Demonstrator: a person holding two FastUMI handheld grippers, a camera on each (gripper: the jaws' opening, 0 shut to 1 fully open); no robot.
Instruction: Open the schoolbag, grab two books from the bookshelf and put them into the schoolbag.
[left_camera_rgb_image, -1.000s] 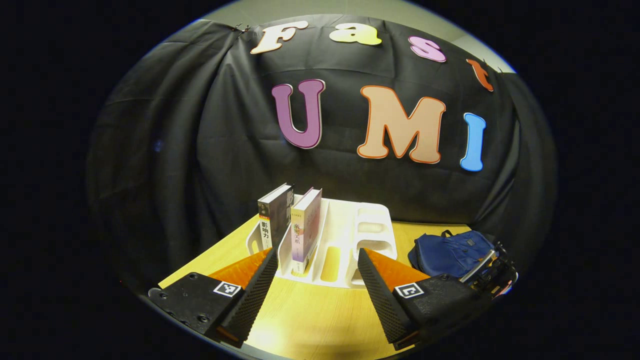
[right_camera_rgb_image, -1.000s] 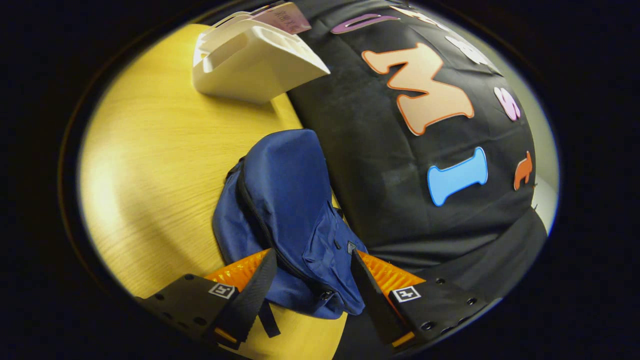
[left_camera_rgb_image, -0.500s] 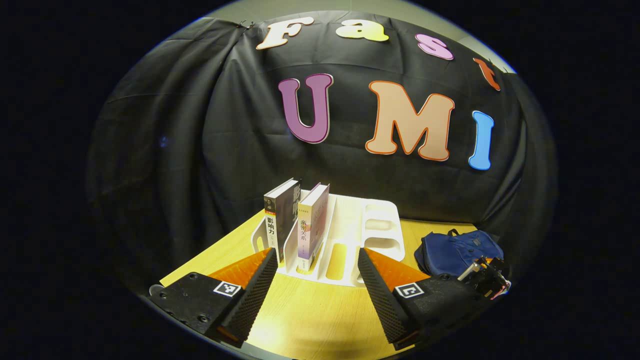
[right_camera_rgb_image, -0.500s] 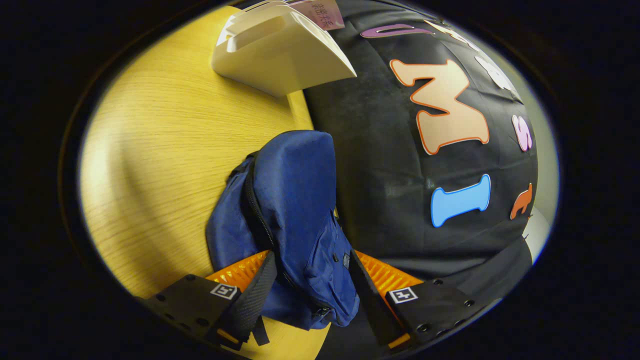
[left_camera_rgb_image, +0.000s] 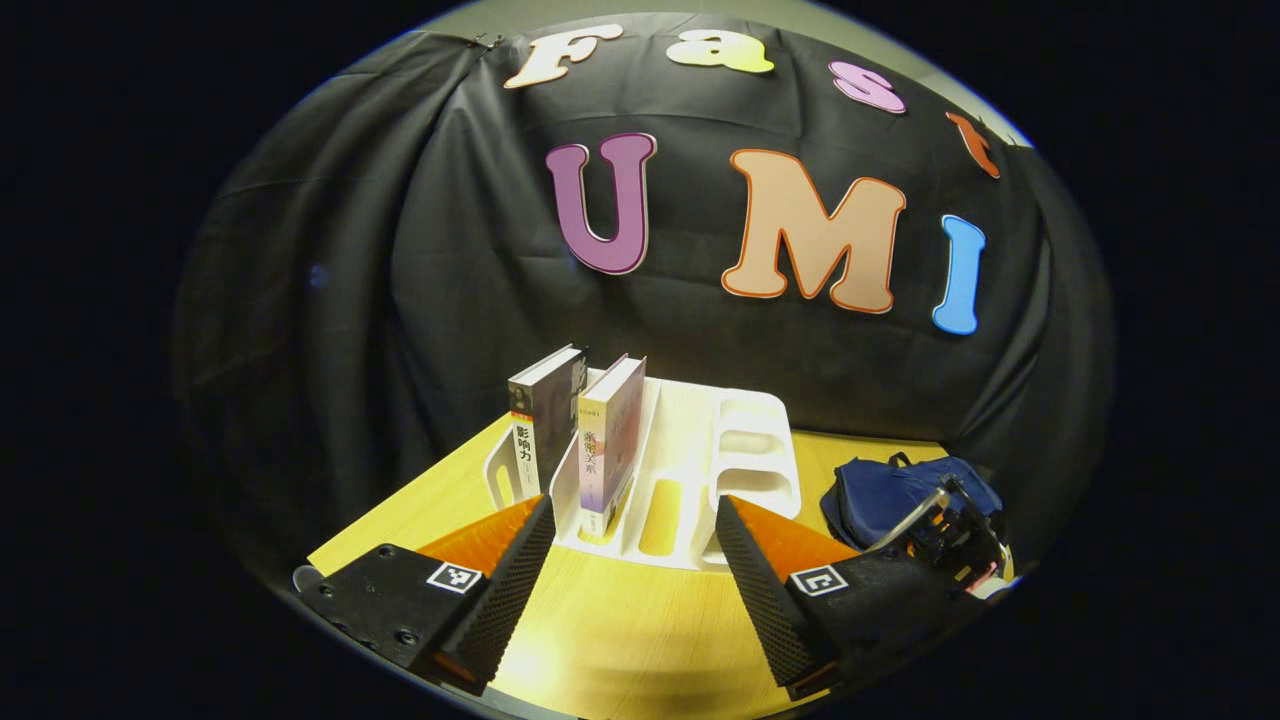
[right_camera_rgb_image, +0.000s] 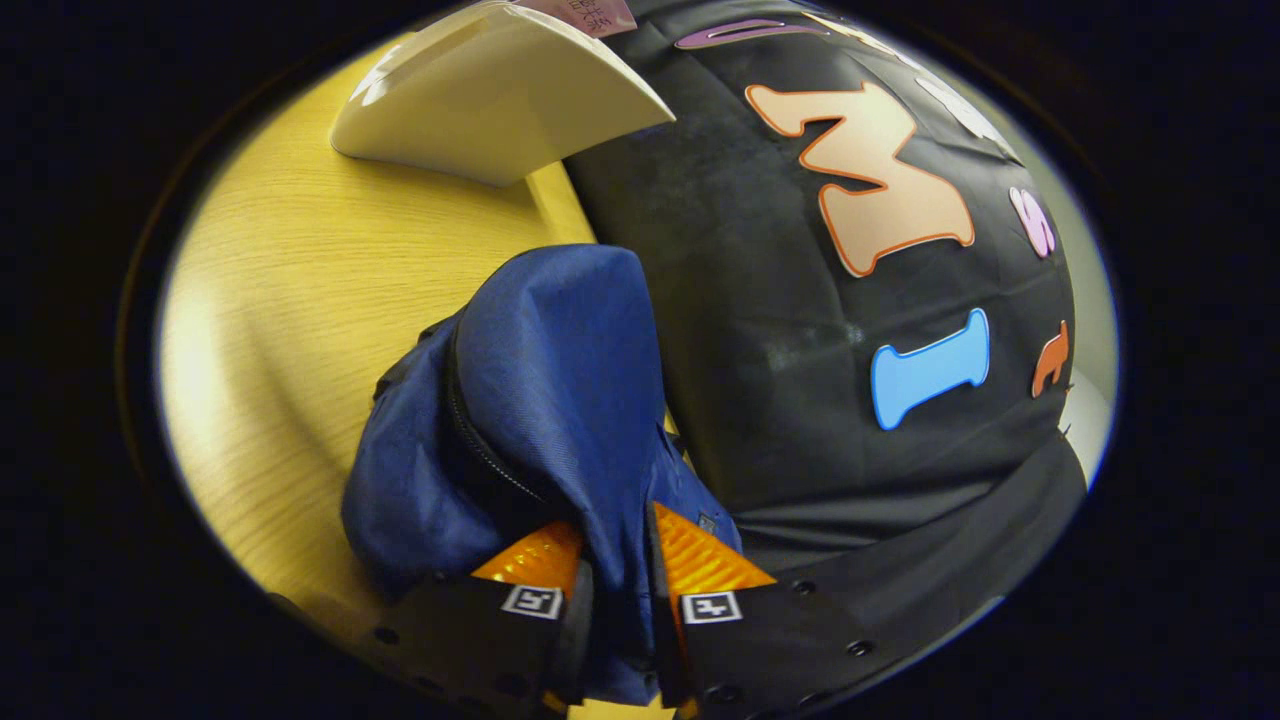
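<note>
Right hand-held gripper (right_camera_rgb_image: 620, 640) has closed, now pinching a fold of the blue schoolbag (right_camera_rgb_image: 540, 400) at 6 o'clock; earlier its fingers were spread. Left hand-held gripper (left_camera_rgb_image: 630, 570) stays open over the bench (left_camera_rgb_image: 620, 640). Two books (left_camera_rgb_image: 575, 440) upright in the bookshelf (left_camera_rgb_image: 720, 470) at 12 o'clock.

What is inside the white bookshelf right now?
Two books stand upright in the left slots of the bookshelf; the other slots look empty. The slot bottoms behind the dividers are hidden.

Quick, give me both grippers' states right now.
Left gripper: open, holding nothing.
Right gripper: jaws shut on the blue fabric schoolbag.
</note>
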